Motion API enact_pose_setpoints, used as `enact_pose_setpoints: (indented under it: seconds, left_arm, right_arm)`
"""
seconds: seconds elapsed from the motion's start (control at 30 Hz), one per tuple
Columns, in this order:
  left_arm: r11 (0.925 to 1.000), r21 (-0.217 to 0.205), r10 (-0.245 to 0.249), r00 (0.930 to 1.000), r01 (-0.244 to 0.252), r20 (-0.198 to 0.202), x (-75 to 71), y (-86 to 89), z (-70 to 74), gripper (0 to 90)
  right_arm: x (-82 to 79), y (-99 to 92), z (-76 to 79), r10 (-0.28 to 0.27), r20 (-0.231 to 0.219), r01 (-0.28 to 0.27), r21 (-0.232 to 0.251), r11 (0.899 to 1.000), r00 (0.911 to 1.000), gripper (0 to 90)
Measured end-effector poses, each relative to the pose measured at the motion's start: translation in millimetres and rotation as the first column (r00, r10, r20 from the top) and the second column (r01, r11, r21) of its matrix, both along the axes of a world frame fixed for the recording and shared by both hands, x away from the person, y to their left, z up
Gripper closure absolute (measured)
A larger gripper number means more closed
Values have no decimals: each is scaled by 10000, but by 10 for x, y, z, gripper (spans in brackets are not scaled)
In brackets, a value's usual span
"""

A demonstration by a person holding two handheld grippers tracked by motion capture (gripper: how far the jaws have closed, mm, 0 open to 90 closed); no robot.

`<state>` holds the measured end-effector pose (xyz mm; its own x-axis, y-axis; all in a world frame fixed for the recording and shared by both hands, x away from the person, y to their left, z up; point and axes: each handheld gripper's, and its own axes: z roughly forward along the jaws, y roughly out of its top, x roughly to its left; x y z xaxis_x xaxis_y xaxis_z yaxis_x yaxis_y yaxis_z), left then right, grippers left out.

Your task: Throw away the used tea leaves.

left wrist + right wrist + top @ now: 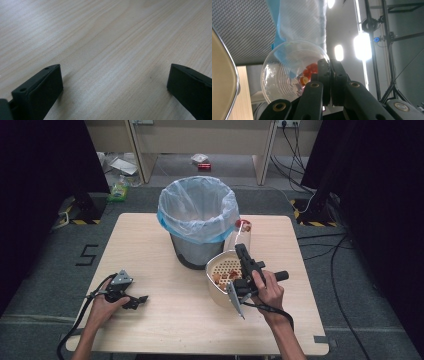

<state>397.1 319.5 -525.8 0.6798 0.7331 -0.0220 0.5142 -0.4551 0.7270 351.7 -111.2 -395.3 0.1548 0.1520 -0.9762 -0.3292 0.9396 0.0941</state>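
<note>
My right gripper (pixel 240 249) is raised above a cream pot (pixel 214 290) that has a perforated insert with red and orange food bits (pixel 226 276) in it. Its jaws are shut on the rim of a clear plastic cup (pixel 241 231), which is tipped on its side next to the bin. In the right gripper view the cup (pixel 284 72) faces me, with red food pieces (pixel 310 70) lying inside, and the right gripper (pixel 329 65) pinches its edge. My left gripper (pixel 138 301) rests low on the table (pixel 150 245) at the front left. Its jaws stand wide apart in the left gripper view (pixel 113 70), with nothing between them.
A grey mesh bin (pixel 192 254) lined with a pale blue bag (pixel 197 205) stands at the table's middle back, just left of the cup. In the right gripper view the bag (pixel 299 20) and the cream pot's rim (pixel 229 72) are close by. Black stands and cables lie on the floor.
</note>
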Motion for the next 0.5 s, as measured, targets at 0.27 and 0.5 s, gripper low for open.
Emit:
enact_pose_setpoints:
  seconds: [0.27, 0.5]
  left_arm:
    - [10000, -1, 0, 10000, 0, 1, 0, 0, 0, 0]
    - [10000, -1, 0, 10000, 0, 2, 0, 0, 0, 0]
  right_arm:
    - [-16, -15, -1, -13, 117, 14, -9, 10000, 9999, 885]
    - [-7, -19, 21, 55, 28, -56, 159, 9999, 10000, 884]
